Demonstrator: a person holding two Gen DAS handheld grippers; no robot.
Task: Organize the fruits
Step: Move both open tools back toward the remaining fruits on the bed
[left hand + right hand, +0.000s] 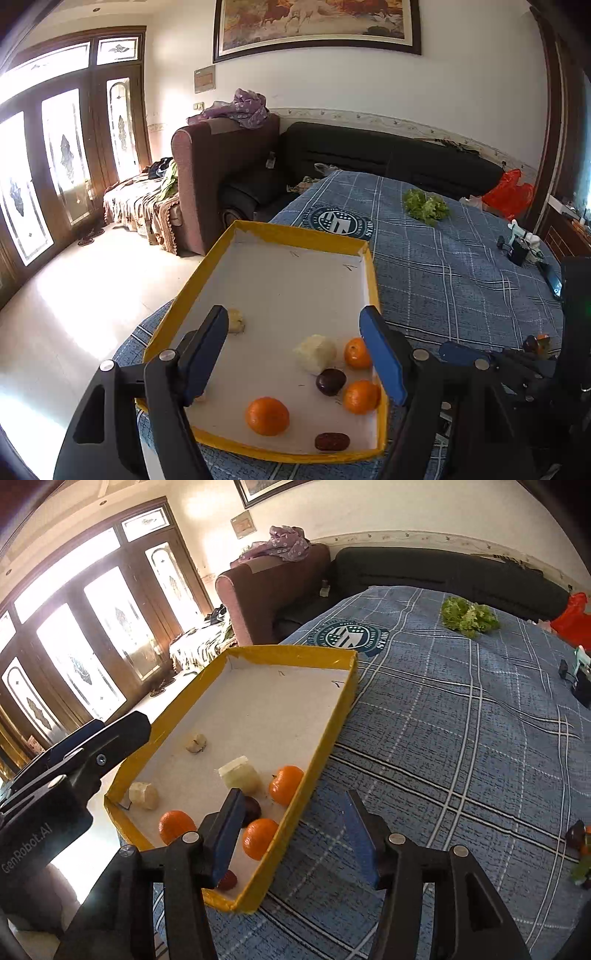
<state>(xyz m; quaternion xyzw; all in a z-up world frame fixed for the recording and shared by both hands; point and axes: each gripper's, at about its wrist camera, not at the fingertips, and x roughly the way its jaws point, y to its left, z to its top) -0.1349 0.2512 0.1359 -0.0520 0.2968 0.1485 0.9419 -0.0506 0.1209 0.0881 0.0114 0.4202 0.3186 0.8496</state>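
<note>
Two handheld grippers, the left gripper [293,347] and the right gripper [293,834], tilt downward with jaws parted and nothing between them above a yellow-rimmed tray [295,233] on a blue plaid cloth [443,266], where three oranges [267,415] lie among other fruit.

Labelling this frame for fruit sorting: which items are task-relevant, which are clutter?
Job:
- yellow tray
- three oranges
- dark plum
- red date
- pale peeled chunks

Lying about:
- lettuce
- red bag
- purple cloth
- black device
</note>
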